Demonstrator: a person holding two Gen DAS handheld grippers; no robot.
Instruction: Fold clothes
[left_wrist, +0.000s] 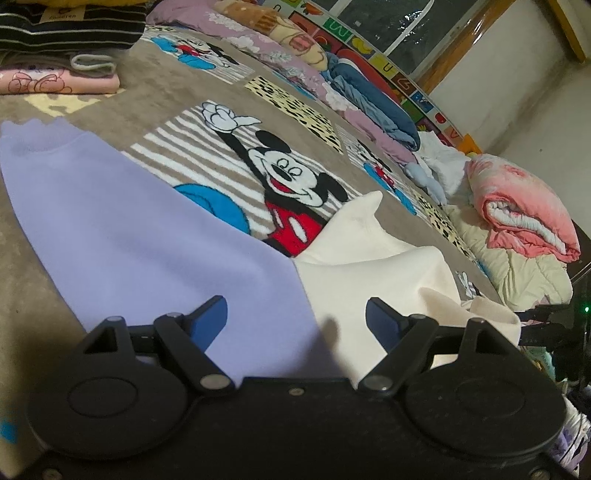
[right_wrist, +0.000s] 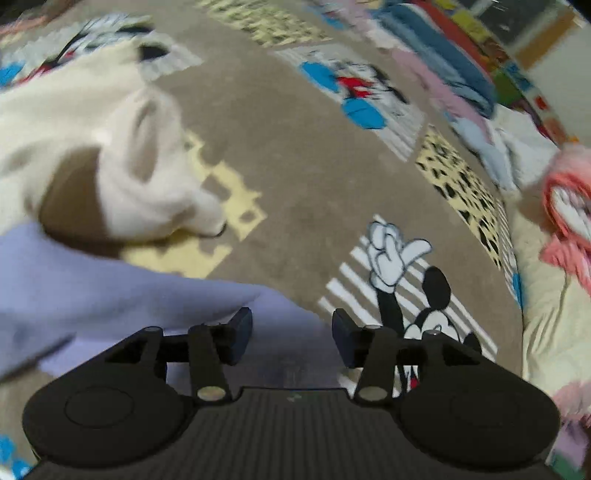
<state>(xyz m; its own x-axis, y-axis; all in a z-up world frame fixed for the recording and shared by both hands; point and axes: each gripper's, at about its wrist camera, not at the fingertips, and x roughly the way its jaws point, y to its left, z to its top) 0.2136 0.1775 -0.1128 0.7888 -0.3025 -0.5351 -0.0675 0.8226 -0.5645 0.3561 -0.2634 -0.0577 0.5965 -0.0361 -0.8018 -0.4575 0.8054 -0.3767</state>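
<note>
A garment with a lavender part (left_wrist: 110, 221) and a cream part (left_wrist: 369, 258) lies spread on the brown cartoon-mouse blanket (left_wrist: 184, 103). My left gripper (left_wrist: 295, 314) hovers low over the seam where the two colours meet, jaws wide apart, nothing pinched. In the blurred right wrist view the cream part (right_wrist: 92, 129) is bunched at upper left and the lavender cloth (right_wrist: 110, 295) runs under my right gripper (right_wrist: 291, 332). Its blue pads (right_wrist: 242, 332) stand apart with lavender fabric showing beneath the gap and do not press on it.
A stack of folded clothes (left_wrist: 55, 44) sits at the far left of the bed. Rolled quilts line the far side: purple floral (left_wrist: 258, 44), blue (left_wrist: 369, 99), pink (left_wrist: 517, 206). A cream quilt (left_wrist: 524, 273) lies at the right edge.
</note>
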